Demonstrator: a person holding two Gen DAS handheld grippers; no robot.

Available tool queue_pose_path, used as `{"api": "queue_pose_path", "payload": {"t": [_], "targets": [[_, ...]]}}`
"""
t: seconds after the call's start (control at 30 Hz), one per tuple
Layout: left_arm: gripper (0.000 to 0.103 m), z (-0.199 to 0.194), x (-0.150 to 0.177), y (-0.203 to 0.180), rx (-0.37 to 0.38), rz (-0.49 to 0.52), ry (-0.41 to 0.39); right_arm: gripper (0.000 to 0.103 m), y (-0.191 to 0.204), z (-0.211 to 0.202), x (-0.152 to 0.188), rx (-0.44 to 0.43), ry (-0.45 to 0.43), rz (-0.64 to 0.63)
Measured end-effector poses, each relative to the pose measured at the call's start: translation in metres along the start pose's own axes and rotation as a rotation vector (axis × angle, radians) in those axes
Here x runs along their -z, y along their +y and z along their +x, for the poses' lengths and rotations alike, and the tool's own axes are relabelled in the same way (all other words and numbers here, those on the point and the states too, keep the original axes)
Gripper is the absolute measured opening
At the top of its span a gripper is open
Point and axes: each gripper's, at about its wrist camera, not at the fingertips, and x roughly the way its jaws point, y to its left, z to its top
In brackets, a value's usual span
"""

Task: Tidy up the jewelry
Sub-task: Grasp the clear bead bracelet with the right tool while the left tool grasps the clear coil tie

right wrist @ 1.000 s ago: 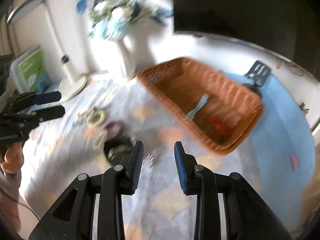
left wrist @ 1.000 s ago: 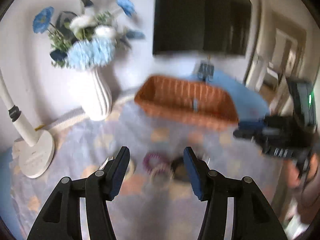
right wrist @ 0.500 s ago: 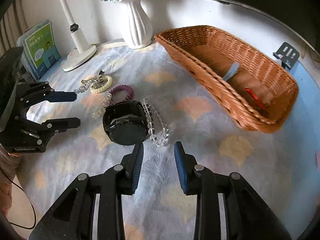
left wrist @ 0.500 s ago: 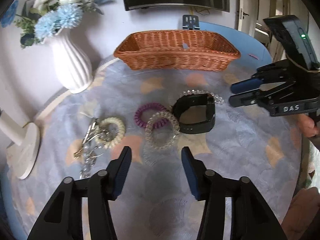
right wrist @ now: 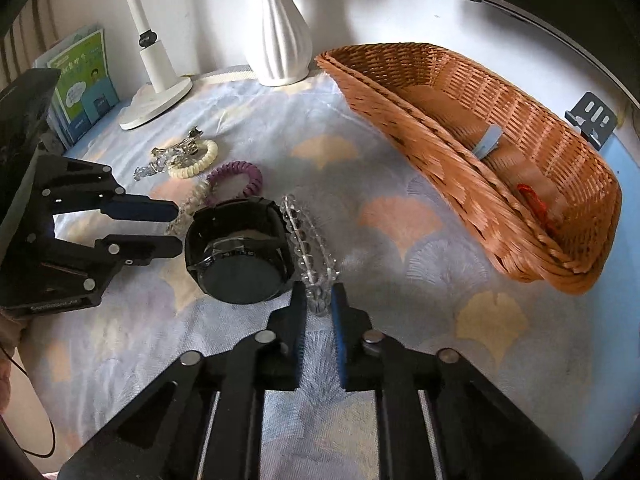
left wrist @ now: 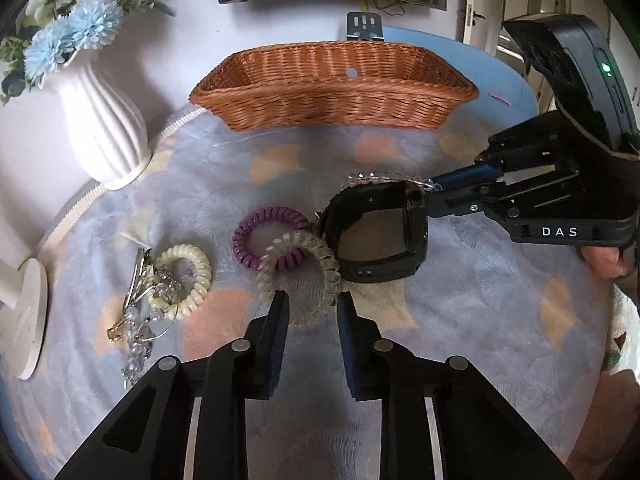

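Jewelry lies on a patterned cloth: a black watch (left wrist: 378, 236) (right wrist: 238, 254), a clear bead bracelet (right wrist: 306, 246) (left wrist: 390, 178), a clear coil hair tie (left wrist: 300, 276), a purple coil tie (left wrist: 270, 236) (right wrist: 236, 180), a cream coil tie (left wrist: 184, 280) (right wrist: 196, 160) with silver clips. My left gripper (left wrist: 313, 306) is open, its fingers around the near edge of the clear coil tie. My right gripper (right wrist: 319, 300) is narrowly open around the near end of the bead bracelet. A wicker basket (left wrist: 332, 84) (right wrist: 480, 152) stands behind.
A white vase (left wrist: 100, 120) (right wrist: 282, 36) with blue flowers stands at the back left. A white lamp base (right wrist: 156, 100) (left wrist: 24, 320) and green booklets (right wrist: 84, 84) stand at the left. The basket holds a blue clip (right wrist: 486, 142) and a red item (right wrist: 534, 200).
Both grippers have moved forward and down to the jewelry. The left now straddles the clear coil tie; the right has narrowed around the bead bracelet's end.
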Motion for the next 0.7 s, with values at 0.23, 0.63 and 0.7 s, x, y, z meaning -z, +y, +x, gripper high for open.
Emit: {"api": "queue_pose_path", "payload": {"t": [0.23, 0.63, 0.7], "targets": [[0.010, 0.004, 0.000, -0.005, 0.001, -0.007, 0.003, 0.009, -0.004, -0.011, 0.005, -0.004, -0.015, 0.016], [0.010, -0.018, 0.007, -0.010, 0.115, -0.097, 0.003, 0.009, -0.039, -0.059, 0.031, -0.123, -0.030, 0.179], [0.009, -0.026, 0.009, -0.014, 0.123, -0.102, -0.011, 0.009, -0.044, -0.068, 0.033, -0.130, -0.040, 0.197]]}}
